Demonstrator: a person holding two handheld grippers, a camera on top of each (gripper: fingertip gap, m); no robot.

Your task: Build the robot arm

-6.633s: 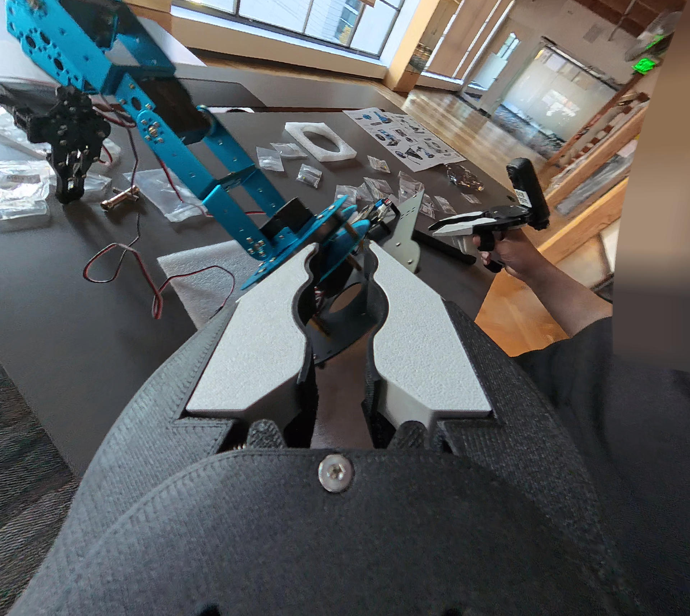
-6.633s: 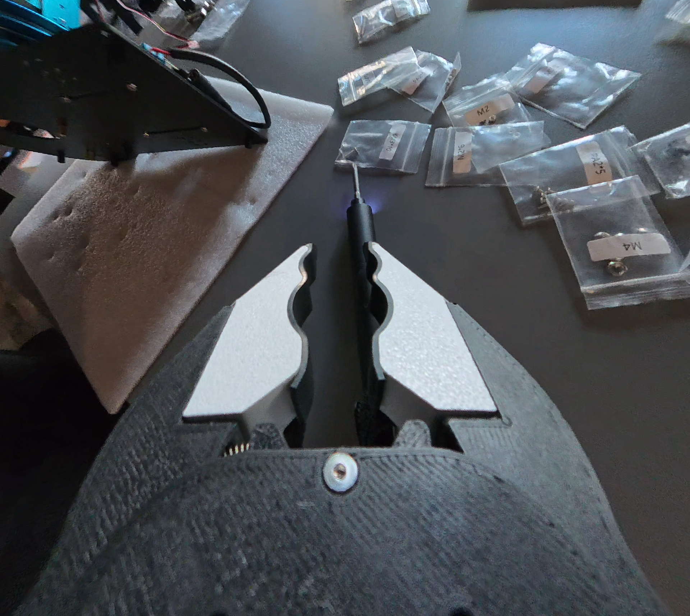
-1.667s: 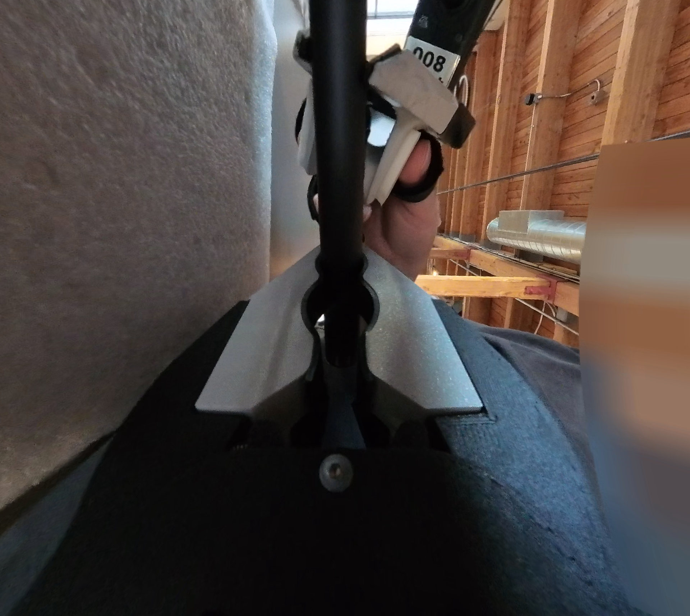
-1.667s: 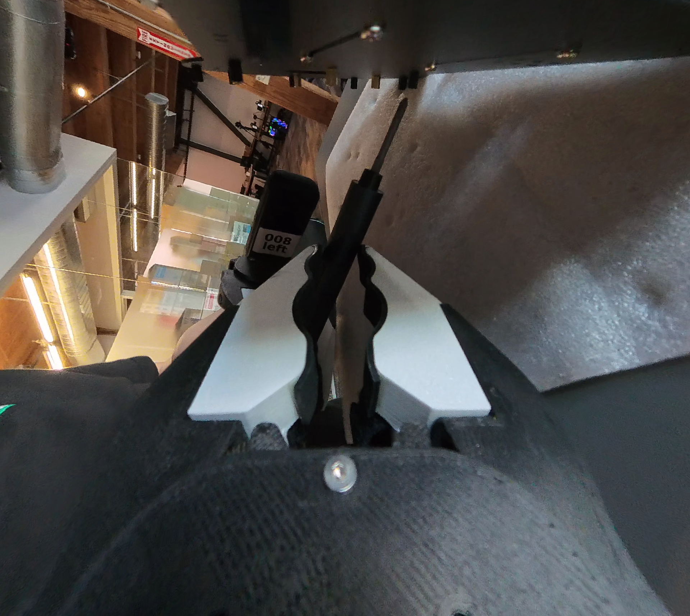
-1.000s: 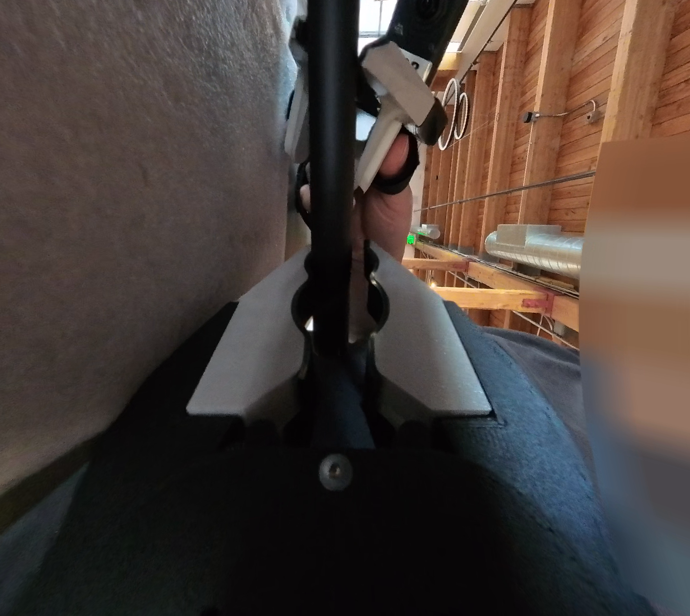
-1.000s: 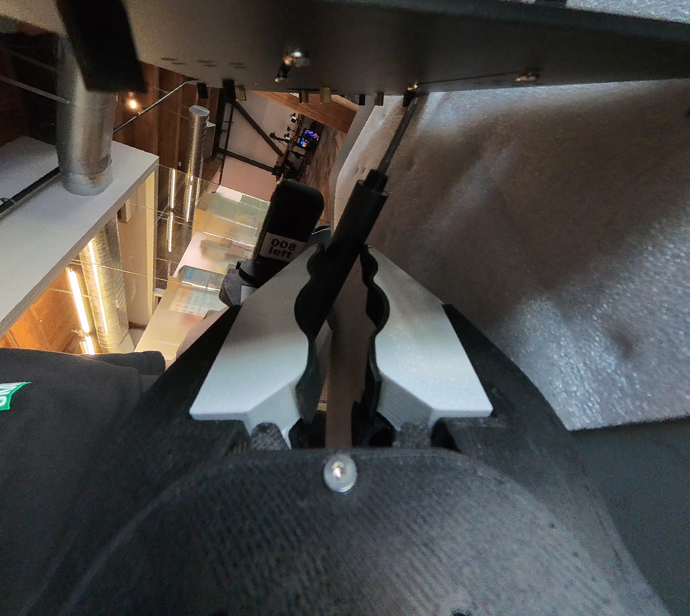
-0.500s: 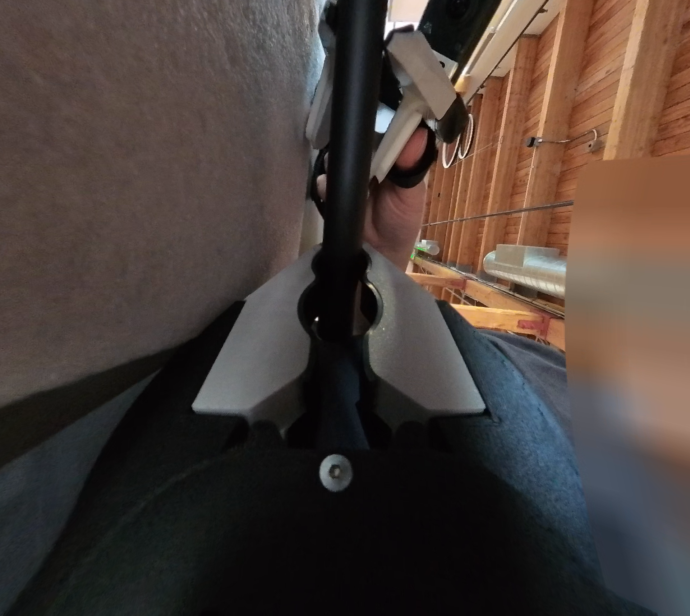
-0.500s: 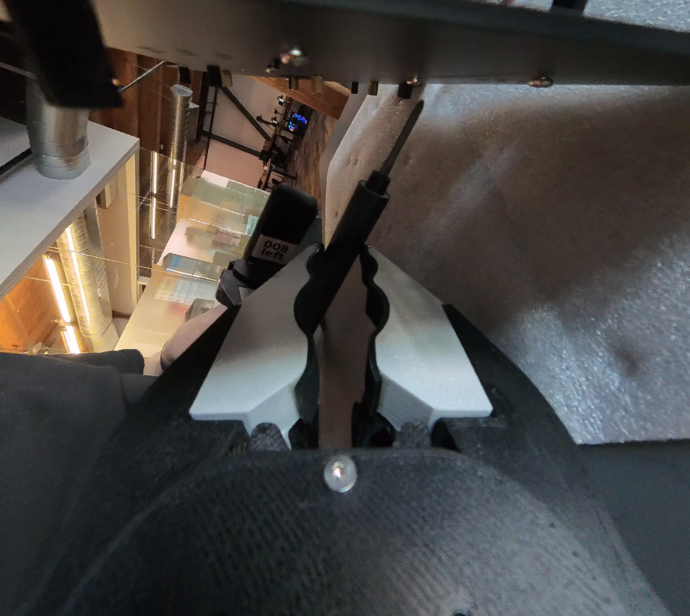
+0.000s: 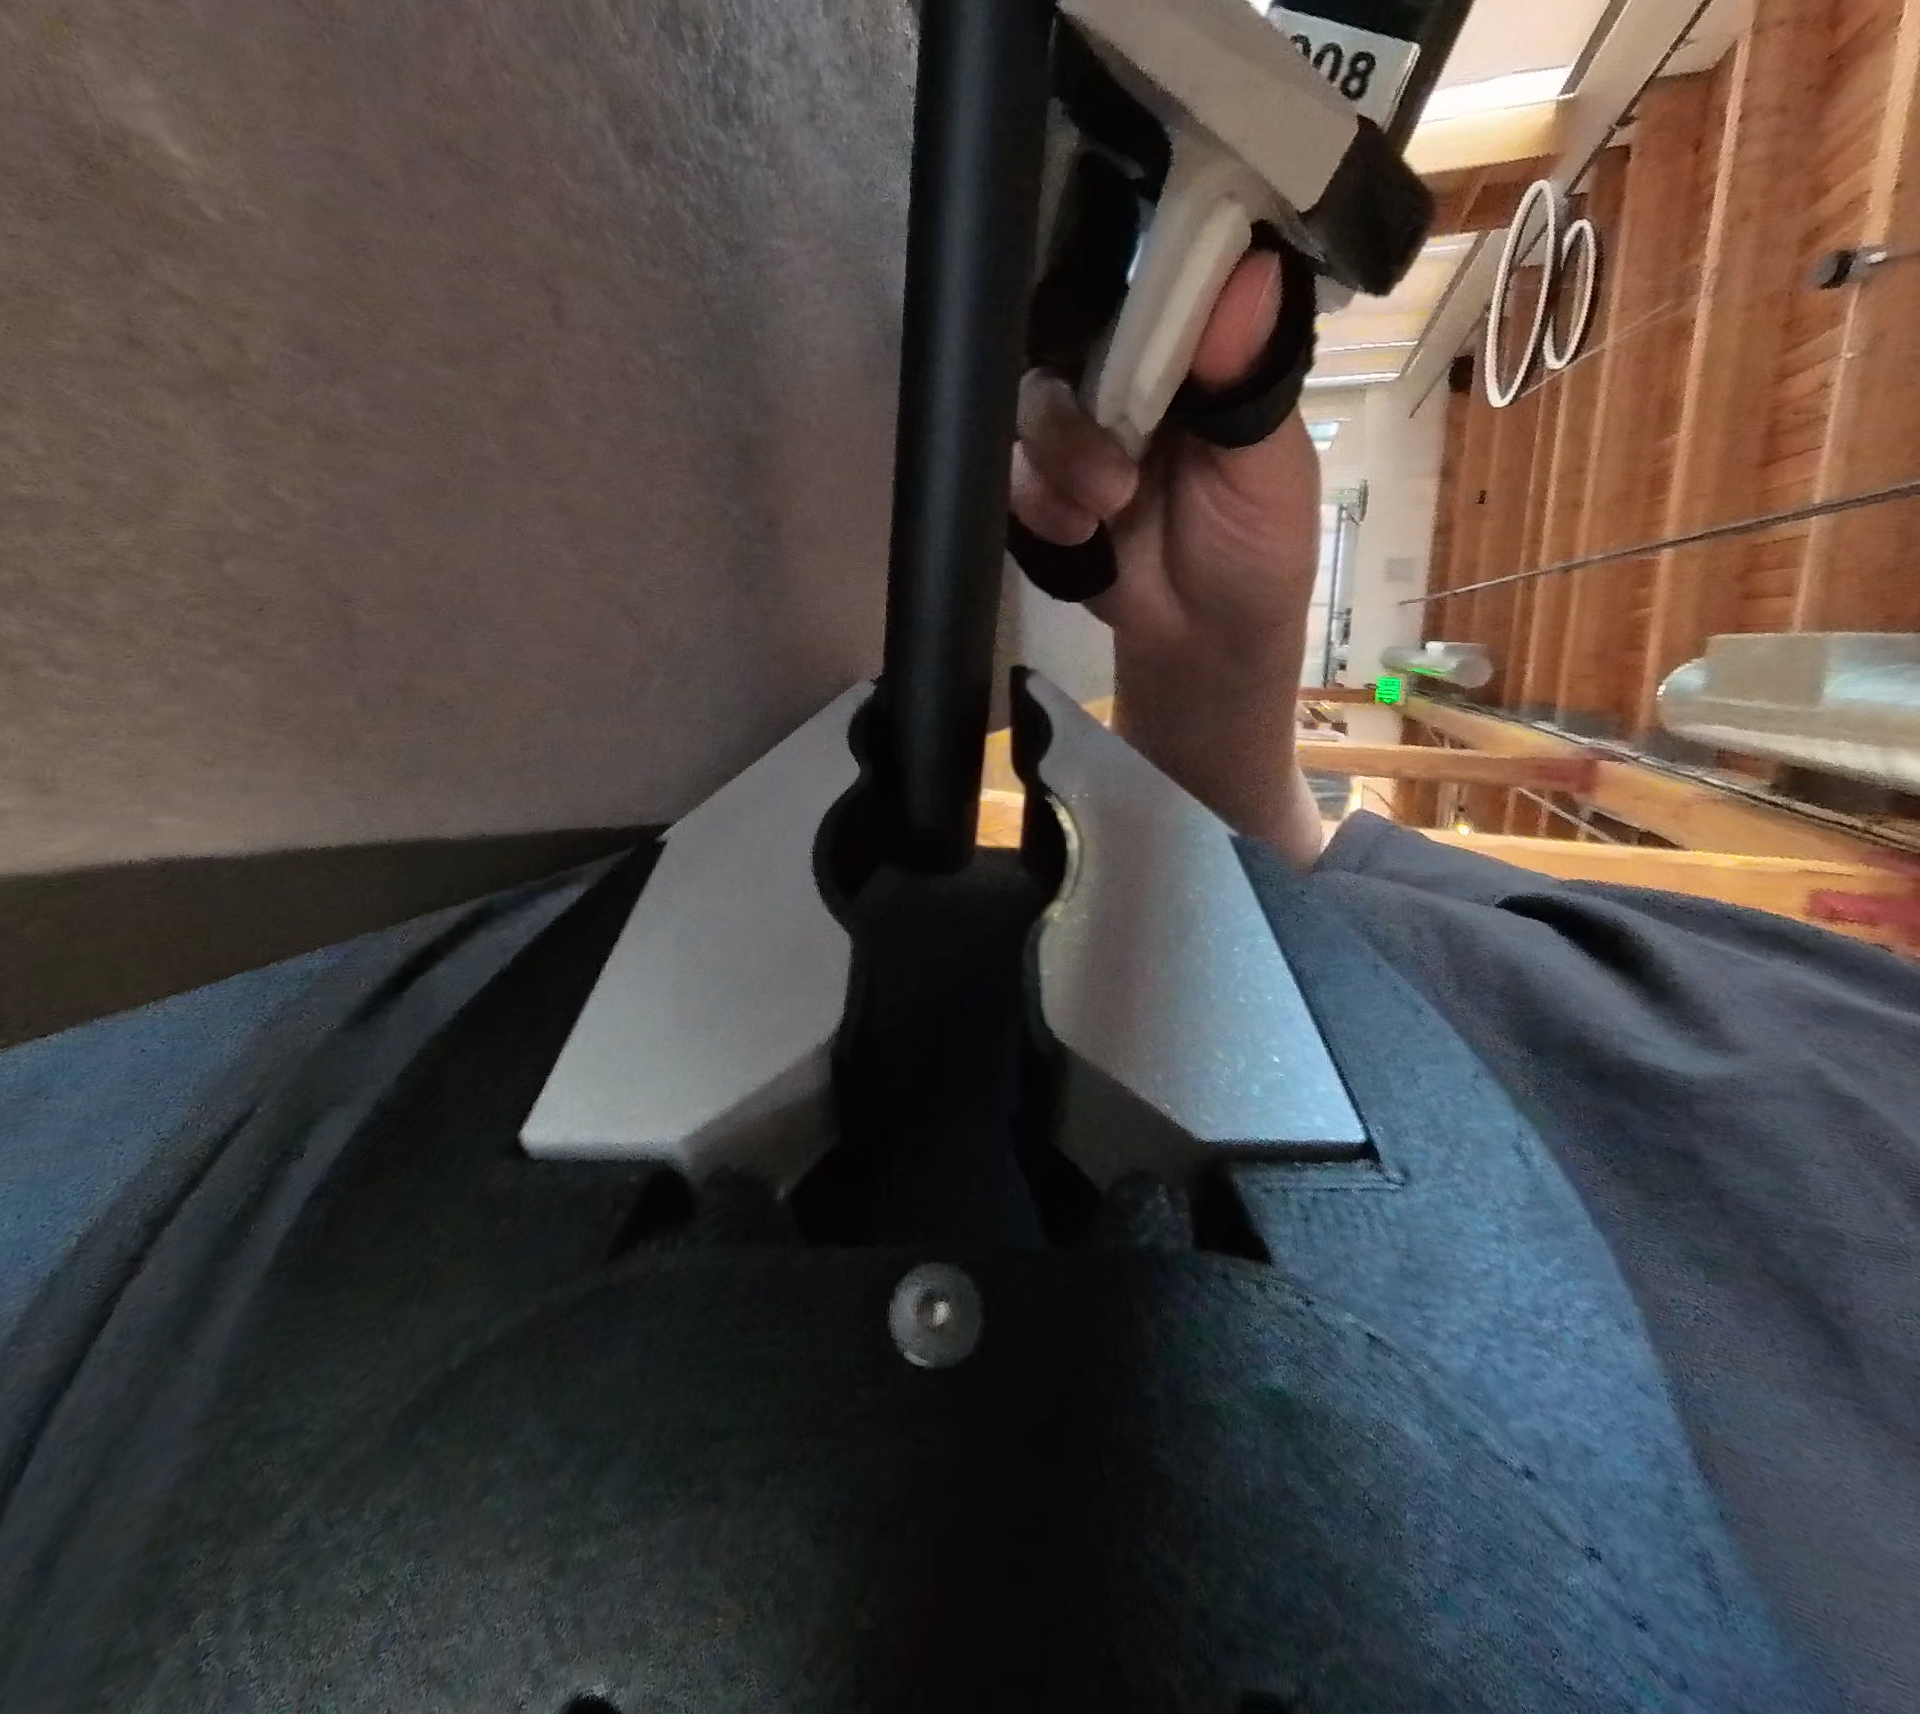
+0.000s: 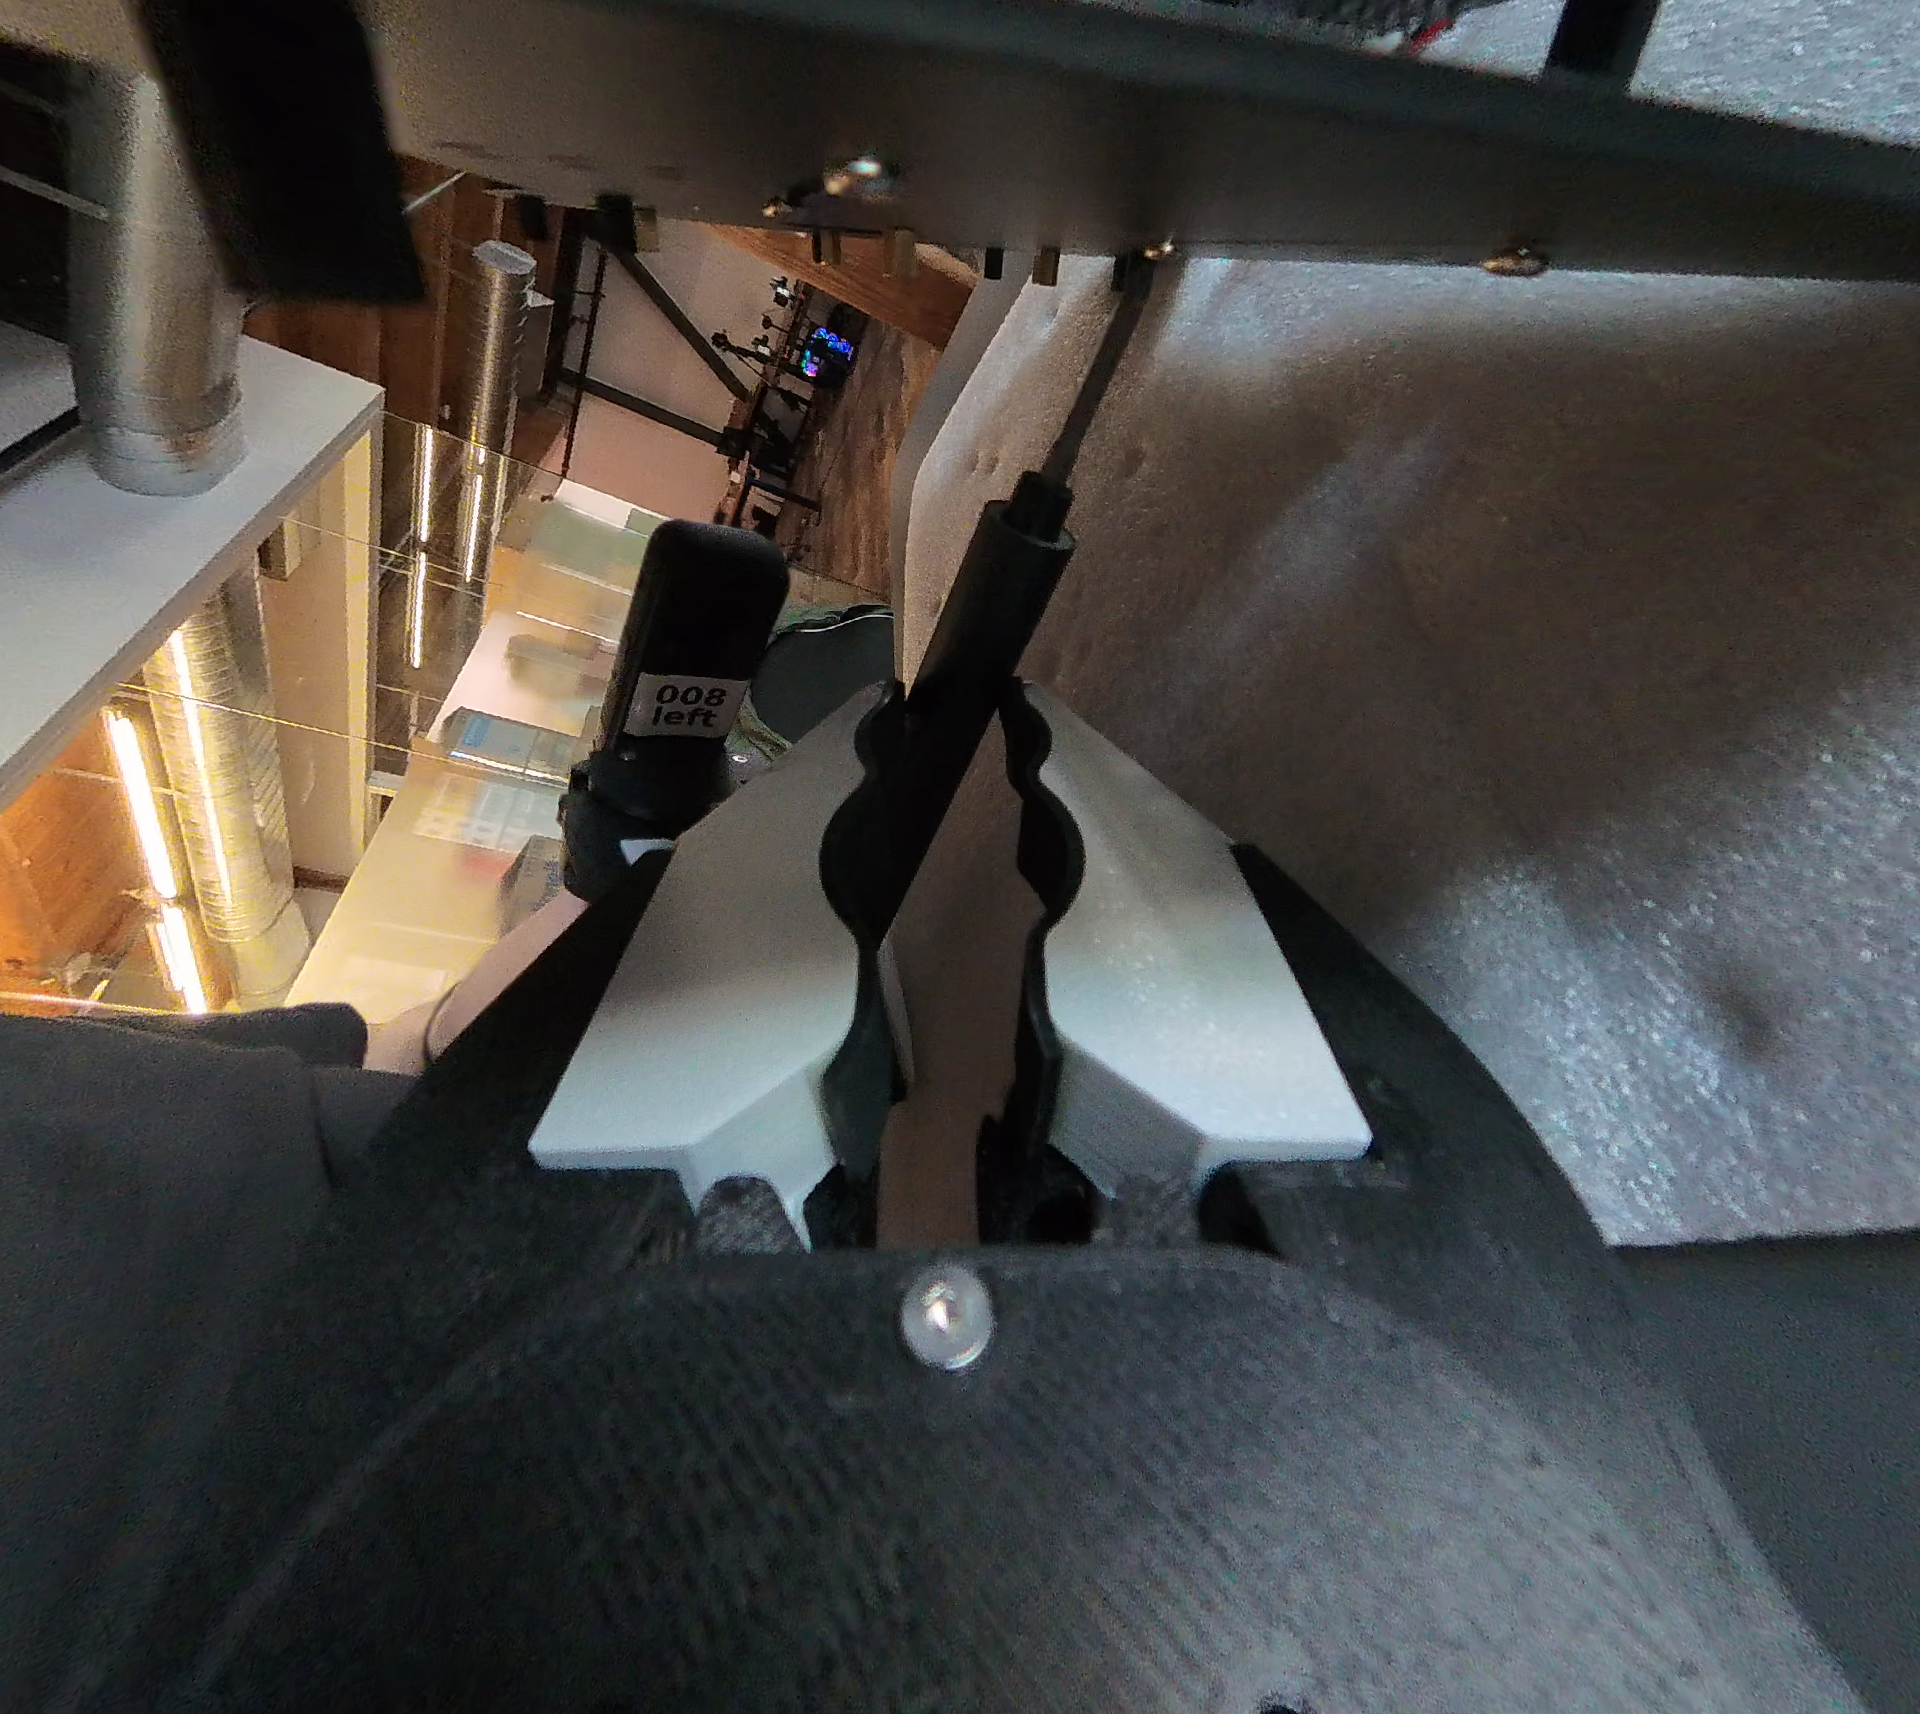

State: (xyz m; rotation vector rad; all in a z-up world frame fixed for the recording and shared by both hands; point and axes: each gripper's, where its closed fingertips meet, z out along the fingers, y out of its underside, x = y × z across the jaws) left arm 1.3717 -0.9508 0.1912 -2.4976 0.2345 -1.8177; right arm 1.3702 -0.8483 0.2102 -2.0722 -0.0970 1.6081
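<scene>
My left gripper [image 9: 945, 688] is shut on the edge of a black base plate [image 9: 977, 210], which shows edge-on as a dark bar running up the view. In the right wrist view the plate's grey underside [image 10: 935, 106] spans the top, with small screws [image 10: 857, 173] and a black foot [image 10: 291, 137]. My right gripper [image 10: 948, 698] is shut on a black screwdriver [image 10: 987, 615]. Its thin shaft reaches up to a fastener at the plate's underside [image 10: 1138, 272]. The right gripper's body [image 9: 1195, 106] and the hand holding it [image 9: 1205, 584] sit just behind the plate.
A white foam sheet [image 9: 416, 314] lies close beside the plate; it also fills the right side of the right wrist view [image 10: 1507, 729]. The left gripper's camera [image 10: 696, 646] shows behind my right fingers. Wooden walls and metal ducts [image 10: 156, 334] lie in the background.
Over six seconds the plate was tipped on edge and the screwdriver brought under it. In the last half second the screwdriver tip moved up to a fastener on the underside.
</scene>
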